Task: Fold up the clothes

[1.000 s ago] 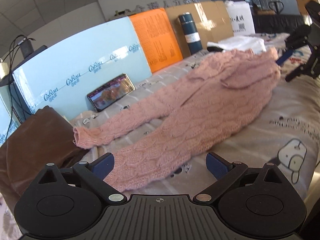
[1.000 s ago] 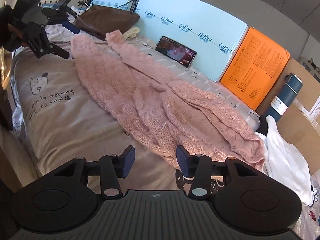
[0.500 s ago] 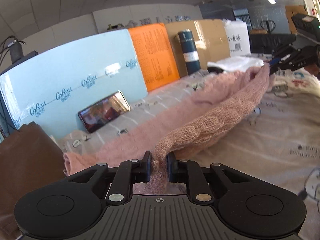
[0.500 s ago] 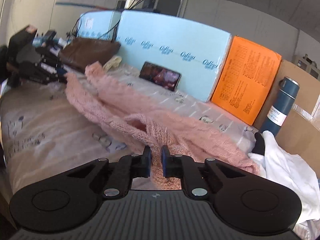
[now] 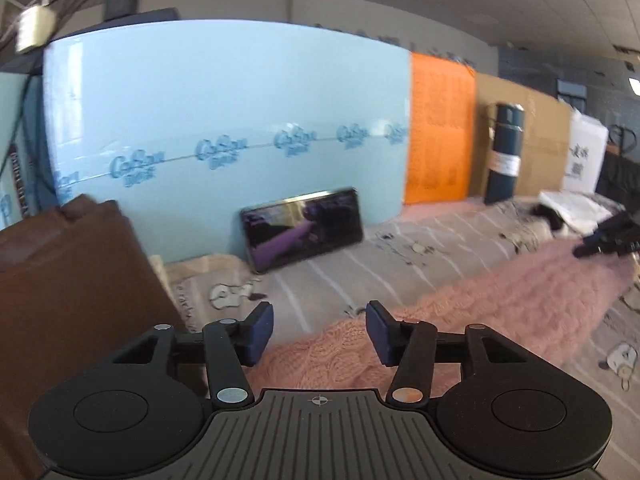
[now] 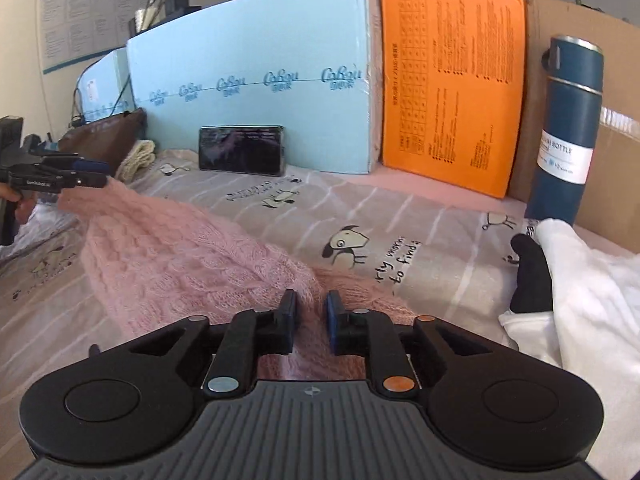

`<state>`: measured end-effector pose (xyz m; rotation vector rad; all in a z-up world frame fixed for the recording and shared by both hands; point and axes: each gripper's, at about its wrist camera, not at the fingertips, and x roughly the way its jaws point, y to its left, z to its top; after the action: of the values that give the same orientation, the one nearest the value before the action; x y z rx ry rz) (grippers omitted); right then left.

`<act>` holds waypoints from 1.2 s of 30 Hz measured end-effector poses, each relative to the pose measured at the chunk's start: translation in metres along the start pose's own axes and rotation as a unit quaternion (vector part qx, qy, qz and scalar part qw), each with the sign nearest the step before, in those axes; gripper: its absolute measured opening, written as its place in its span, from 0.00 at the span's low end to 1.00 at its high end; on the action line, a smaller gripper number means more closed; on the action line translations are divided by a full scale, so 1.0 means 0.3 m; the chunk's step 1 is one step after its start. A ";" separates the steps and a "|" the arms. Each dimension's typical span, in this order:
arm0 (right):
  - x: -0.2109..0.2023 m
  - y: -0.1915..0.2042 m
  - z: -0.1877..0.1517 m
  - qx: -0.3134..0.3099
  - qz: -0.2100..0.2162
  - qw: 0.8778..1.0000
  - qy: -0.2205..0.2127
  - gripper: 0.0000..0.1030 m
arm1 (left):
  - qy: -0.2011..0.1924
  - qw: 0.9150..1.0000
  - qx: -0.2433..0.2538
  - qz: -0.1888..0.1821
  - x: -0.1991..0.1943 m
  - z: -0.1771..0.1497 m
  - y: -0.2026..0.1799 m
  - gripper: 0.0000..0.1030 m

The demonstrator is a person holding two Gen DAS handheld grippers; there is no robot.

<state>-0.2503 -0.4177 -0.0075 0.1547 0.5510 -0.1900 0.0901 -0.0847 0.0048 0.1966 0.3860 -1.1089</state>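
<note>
A pink knitted sweater (image 5: pixel 500 300) lies in a long band across the printed bedsheet (image 5: pixel 400 248). In the left wrist view my left gripper (image 5: pixel 319 320) hangs just over one end of it. Its jaws are opening, stand wide, and hold nothing. In the right wrist view my right gripper (image 6: pixel 311 308) sits over the other end of the sweater (image 6: pixel 180 256). Its jaws are opening by a narrow gap, the knit shows in that gap, and the pads do not press on it. Each gripper shows in the other's view: the left gripper (image 6: pixel 60 178), the right gripper (image 5: pixel 604 240).
A phone (image 6: pixel 242 154) leans on a pale blue foam board (image 6: pixel 256 80) at the back, beside an orange board (image 6: pixel 452 80) and a cardboard box. A dark blue bottle (image 6: pixel 568 128) stands at the right. White cloth (image 6: pixel 592 280) lies near it; a brown garment (image 5: pixel 72 280) lies left.
Both grippers shut on the sweater's near edge, carried it toward the back boards so the sweater doubled over, and now their jaws have parted and let it go.
</note>
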 end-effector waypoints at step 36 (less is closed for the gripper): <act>-0.034 0.078 -0.089 0.279 -0.010 0.949 -0.146 0.89 | -0.062 0.966 -0.237 0.083 -0.033 -0.100 -0.125 0.13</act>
<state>-0.2670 -0.3883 -0.0222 0.6615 0.1910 -0.3795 0.0465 -0.0824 -0.0174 -0.2589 0.5021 -0.8310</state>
